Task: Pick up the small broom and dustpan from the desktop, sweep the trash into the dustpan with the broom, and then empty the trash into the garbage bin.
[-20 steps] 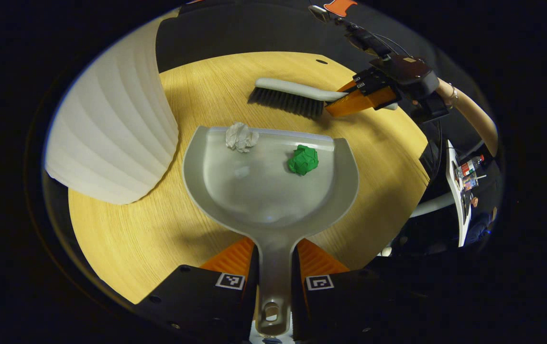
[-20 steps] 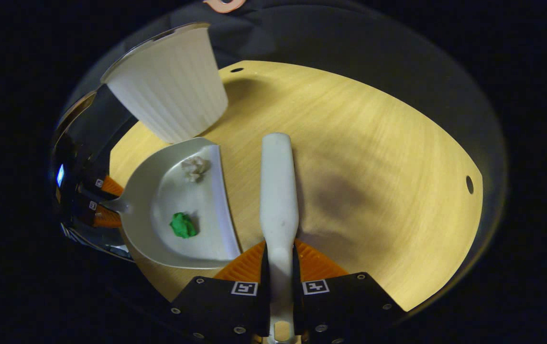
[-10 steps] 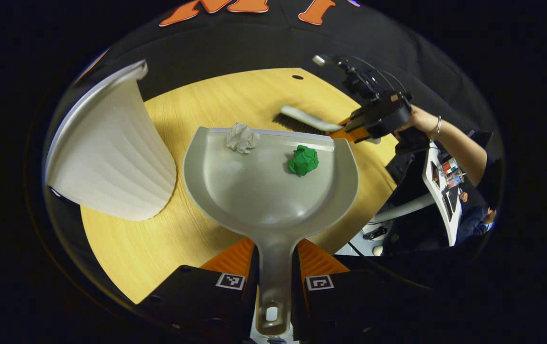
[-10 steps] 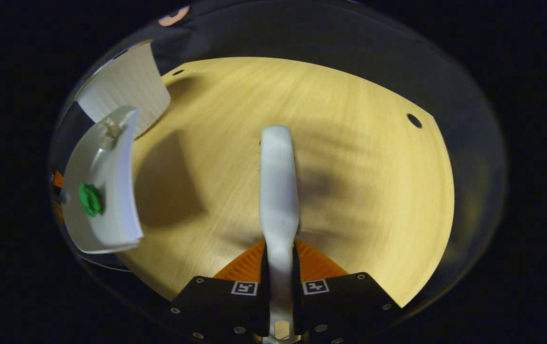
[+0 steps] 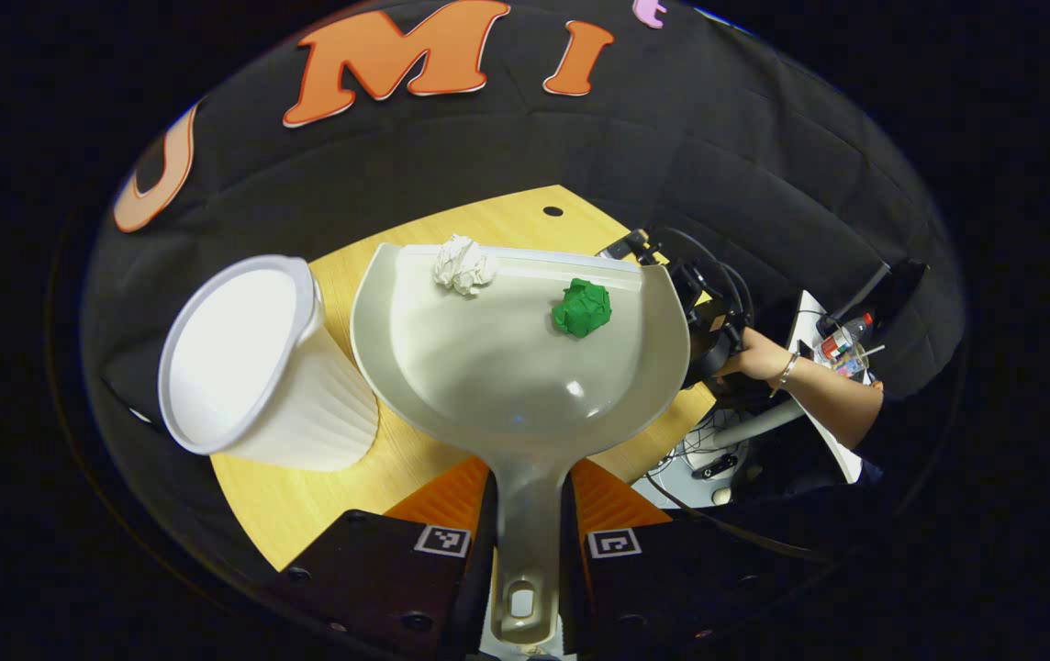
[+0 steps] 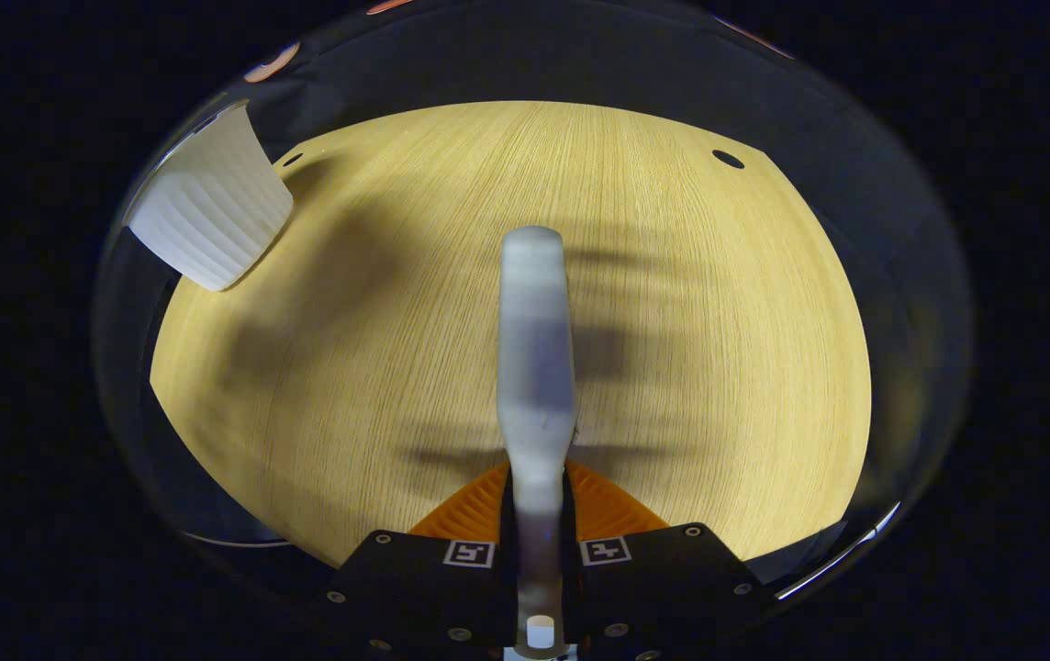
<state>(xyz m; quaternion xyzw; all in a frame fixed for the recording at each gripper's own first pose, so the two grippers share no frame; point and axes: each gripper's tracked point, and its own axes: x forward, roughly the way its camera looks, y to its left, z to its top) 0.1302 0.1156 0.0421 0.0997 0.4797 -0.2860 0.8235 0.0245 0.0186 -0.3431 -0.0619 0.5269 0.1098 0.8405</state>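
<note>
One wooden desktop (image 6: pixel 690 303), black-walled booth

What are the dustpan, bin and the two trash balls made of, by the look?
Dustpan: glossy moulded plastic, highlights on its bowl. Garbage bin: white ribbed plastic, matte. White ball and green ball: crumpled paper, probably; creased facets.

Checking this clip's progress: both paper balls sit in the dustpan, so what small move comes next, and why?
Probably carry the dustpan leftward over the bin: the left tongs grip its handle, and the white ball and green ball lie near its lip, beside the open bin.
</note>
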